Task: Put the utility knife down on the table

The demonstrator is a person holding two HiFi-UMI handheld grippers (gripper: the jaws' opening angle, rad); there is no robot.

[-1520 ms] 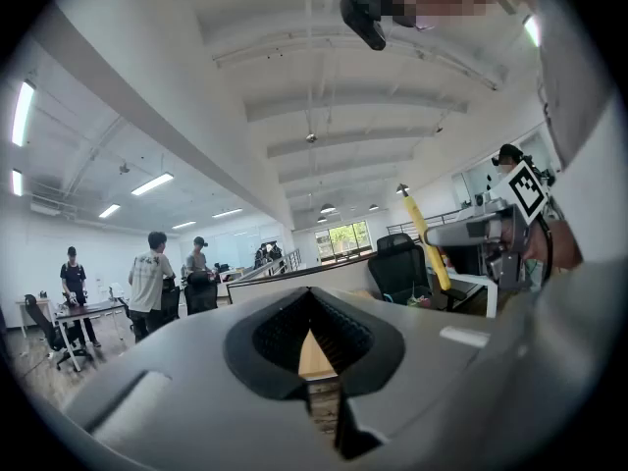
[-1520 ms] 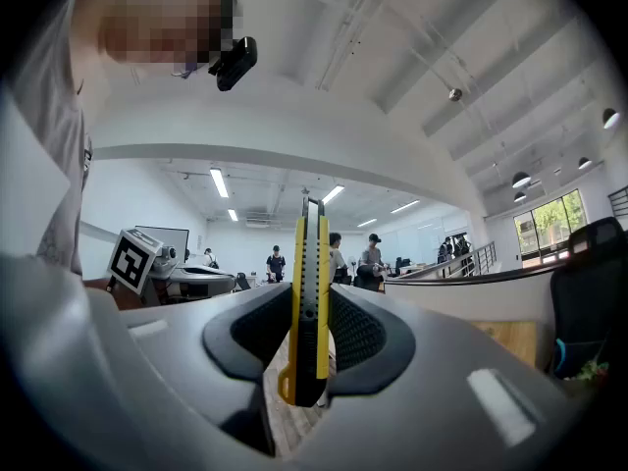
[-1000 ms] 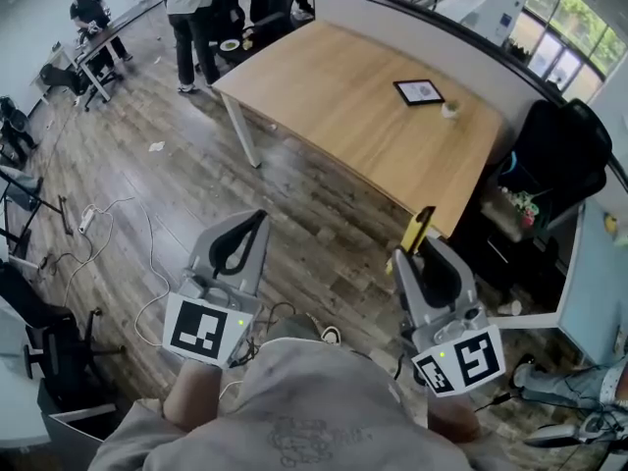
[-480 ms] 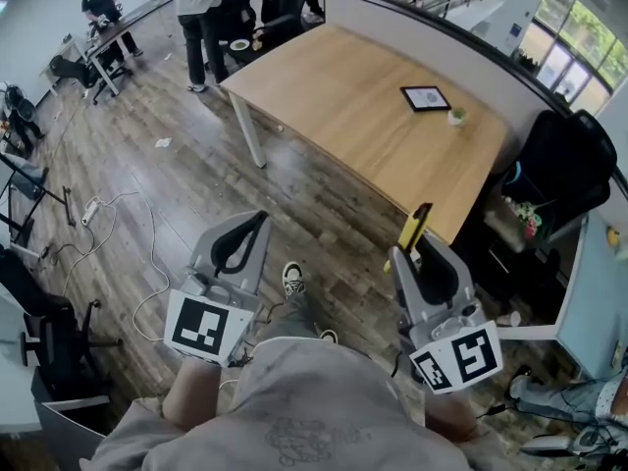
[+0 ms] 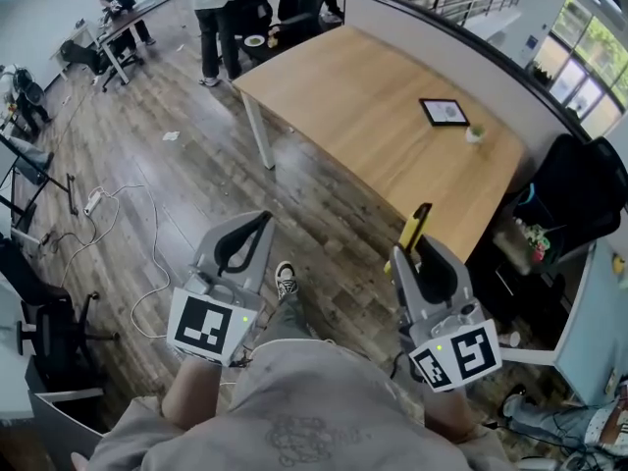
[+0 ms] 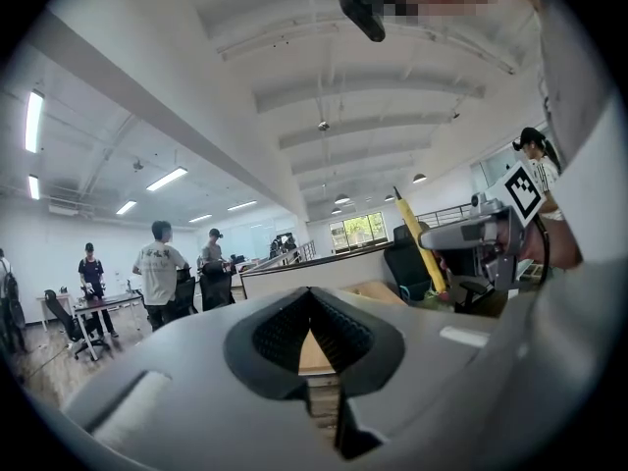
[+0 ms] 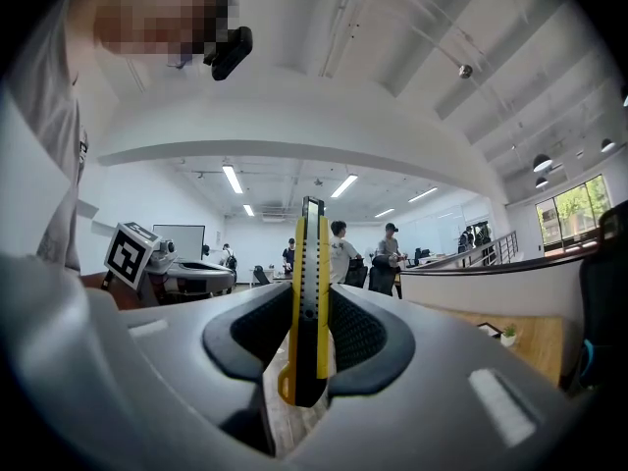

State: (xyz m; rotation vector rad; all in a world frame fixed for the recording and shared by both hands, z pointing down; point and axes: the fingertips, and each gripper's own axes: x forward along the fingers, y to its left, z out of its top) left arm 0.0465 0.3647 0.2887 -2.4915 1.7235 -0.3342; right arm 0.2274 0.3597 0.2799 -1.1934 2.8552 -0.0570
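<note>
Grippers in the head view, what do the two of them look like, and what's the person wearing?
The left gripper and right gripper match: light grey plastic bodies tapering to tongs lined with black ribbed pads. Each carries a white cube printed with black square markers and a small green light. The person wears a pale grey shirt with a faint print.

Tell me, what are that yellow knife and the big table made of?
Utility knife: probably plastic, judging by its smooth, glossy yellow casing with a black centre strip. Table: top looks like wood or wood-look laminate, matte light brown with faint grain; legs appear white-painted metal, though that is uncertain.
</note>
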